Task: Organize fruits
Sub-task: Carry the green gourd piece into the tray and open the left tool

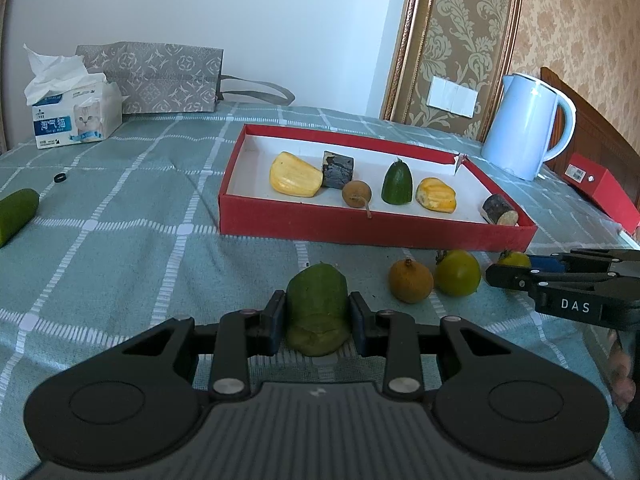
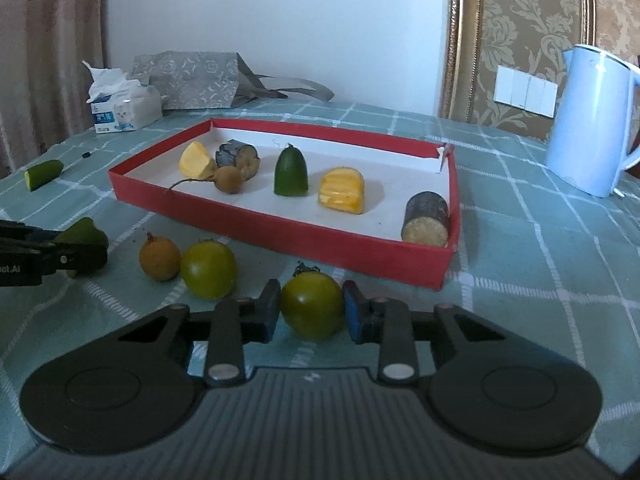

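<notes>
My left gripper (image 1: 317, 322) is shut on a green cucumber piece (image 1: 318, 304) that stands on the checked cloth. My right gripper (image 2: 311, 311) is shut on a green tomato (image 2: 312, 305), also on the cloth. Between them lie a brown longan (image 1: 411, 281) and a second green tomato (image 1: 457, 272). The red tray (image 1: 372, 229) behind them holds two yellow jackfruit pieces (image 1: 295, 175), two dark sugarcane chunks (image 1: 338, 169), a longan with a stem (image 1: 356, 194) and a cucumber tip (image 1: 397, 183). Another cucumber piece (image 1: 16, 214) lies far left.
A tissue box (image 1: 76, 118) and a grey patterned bag (image 1: 160, 78) stand at the back left. A white kettle (image 1: 526, 124) stands right of the tray, next to a red box (image 1: 604, 190). A small black ring (image 1: 60, 178) lies on the cloth.
</notes>
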`<state>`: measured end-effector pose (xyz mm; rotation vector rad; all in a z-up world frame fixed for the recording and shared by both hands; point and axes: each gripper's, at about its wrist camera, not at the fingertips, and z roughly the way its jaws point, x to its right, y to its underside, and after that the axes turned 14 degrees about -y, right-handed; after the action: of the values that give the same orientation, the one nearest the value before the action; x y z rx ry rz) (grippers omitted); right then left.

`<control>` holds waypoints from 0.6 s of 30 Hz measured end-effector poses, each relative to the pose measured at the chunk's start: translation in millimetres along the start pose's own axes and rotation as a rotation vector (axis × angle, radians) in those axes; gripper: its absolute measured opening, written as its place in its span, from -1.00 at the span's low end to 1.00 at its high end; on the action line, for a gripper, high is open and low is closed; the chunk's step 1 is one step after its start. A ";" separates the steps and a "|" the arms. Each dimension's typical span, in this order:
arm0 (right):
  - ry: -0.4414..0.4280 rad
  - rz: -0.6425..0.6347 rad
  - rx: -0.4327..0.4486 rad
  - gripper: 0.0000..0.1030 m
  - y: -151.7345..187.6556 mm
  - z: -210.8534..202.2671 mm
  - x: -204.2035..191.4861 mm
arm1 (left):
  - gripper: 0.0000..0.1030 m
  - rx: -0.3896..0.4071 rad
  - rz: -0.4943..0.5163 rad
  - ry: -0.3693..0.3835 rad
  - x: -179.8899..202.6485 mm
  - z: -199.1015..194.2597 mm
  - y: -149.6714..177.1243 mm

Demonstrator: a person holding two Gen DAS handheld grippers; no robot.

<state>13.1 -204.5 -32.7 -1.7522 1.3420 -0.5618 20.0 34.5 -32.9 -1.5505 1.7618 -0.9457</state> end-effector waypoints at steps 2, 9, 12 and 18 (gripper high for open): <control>-0.002 0.003 0.000 -0.40 0.1 -0.1 0.9 | -0.37 0.002 0.005 -0.004 0.8 -0.2 0.5; 0.003 -0.001 -0.006 -0.40 0.0 0.6 -0.7 | -0.37 -0.004 -0.013 0.001 -1.0 0.6 -2.1; 0.008 -0.008 -0.008 -0.40 -0.1 0.2 -0.8 | -0.37 0.003 -0.006 -0.007 0.4 -1.1 -9.2; 0.009 -0.012 -0.010 -0.40 0.0 1.0 -2.6 | -0.37 0.082 0.034 -0.009 13.8 -6.9 -42.6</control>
<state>13.0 -201.7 -32.9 -1.7688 1.3440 -0.5714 36.5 19.0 6.3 -1.4670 1.7165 -0.9803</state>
